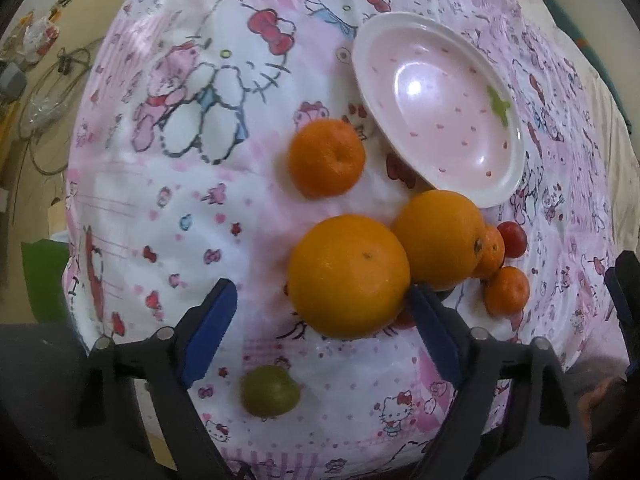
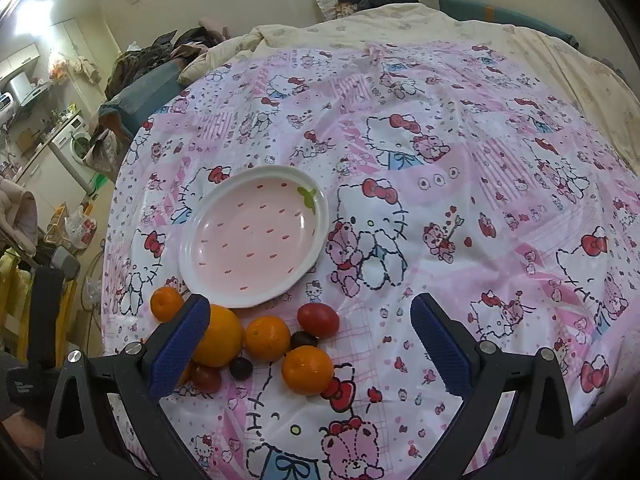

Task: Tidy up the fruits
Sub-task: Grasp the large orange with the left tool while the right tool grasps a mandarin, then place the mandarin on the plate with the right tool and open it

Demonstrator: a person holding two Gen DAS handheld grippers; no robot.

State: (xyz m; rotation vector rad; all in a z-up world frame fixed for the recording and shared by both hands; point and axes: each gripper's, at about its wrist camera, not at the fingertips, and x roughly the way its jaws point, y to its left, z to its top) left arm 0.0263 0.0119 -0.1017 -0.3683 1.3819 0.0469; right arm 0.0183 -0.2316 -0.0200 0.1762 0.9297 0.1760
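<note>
A pink strawberry-shaped plate (image 1: 440, 64) (image 2: 224, 280) lies empty on the Hello Kitty cloth. In the left wrist view a big orange (image 1: 348, 276) sits between my open left gripper's (image 1: 320, 300) blue fingertips, apart from them. A second orange (image 1: 440, 236), a mandarin (image 1: 326, 158), two small mandarins (image 1: 506, 290), a red fruit (image 1: 512, 238) and a green grape (image 1: 270, 390) lie around. My right gripper (image 2: 310, 320) is open and empty above mandarins (image 2: 267, 338) (image 2: 307, 370), a red tomato (image 2: 318, 319) and dark grapes (image 2: 241, 368).
The cloth (image 2: 460, 200) covers a bed with a cream quilt (image 2: 440, 24) behind. The bed's left edge drops to a floor with cables (image 1: 48, 92) and clutter. A washing machine (image 2: 76, 148) stands at far left.
</note>
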